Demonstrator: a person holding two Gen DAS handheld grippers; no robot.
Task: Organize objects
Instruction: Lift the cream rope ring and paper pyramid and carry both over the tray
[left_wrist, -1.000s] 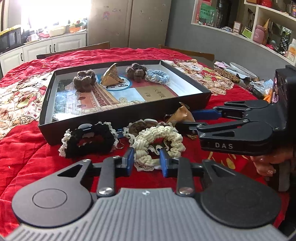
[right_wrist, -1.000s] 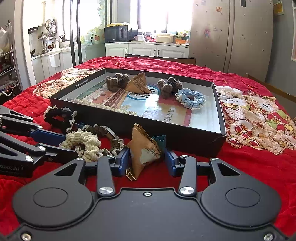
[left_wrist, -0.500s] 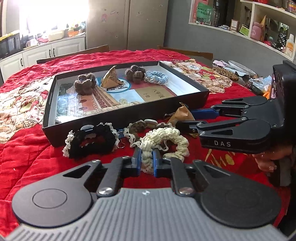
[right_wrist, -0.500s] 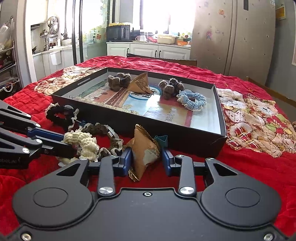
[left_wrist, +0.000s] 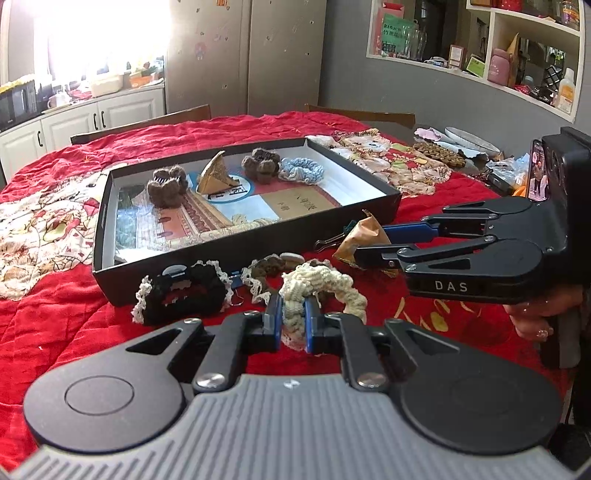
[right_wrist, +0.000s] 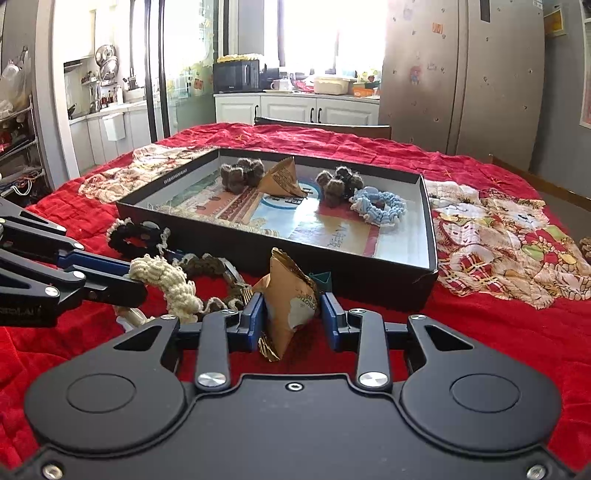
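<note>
My left gripper (left_wrist: 293, 309) is shut on a cream crocheted scrunchie (left_wrist: 325, 282), lifted slightly off the red cloth; it also shows in the right wrist view (right_wrist: 166, 282). My right gripper (right_wrist: 291, 314) is shut on a brown pyramid packet (right_wrist: 290, 299), seen too in the left wrist view (left_wrist: 364, 240). A black shallow box (right_wrist: 391, 280) lies beyond, holding two brown scrunchies (right_wrist: 242, 173), a second brown packet (right_wrist: 282, 179) and a blue scrunchie (right_wrist: 378, 205).
A black lace-edged scrunchie (left_wrist: 184, 291), a brown scrunchie (left_wrist: 269, 266) and a binder clip (left_wrist: 328, 242) lie before the box on the red tablecloth (left_wrist: 55, 332). Patterned cloths (right_wrist: 498, 236) flank the box. Clutter (left_wrist: 461, 151) sits at the far right edge.
My left gripper closed on the cream scrunchie and raised it a little. My right gripper's jaws narrowed onto the brown packet.
</note>
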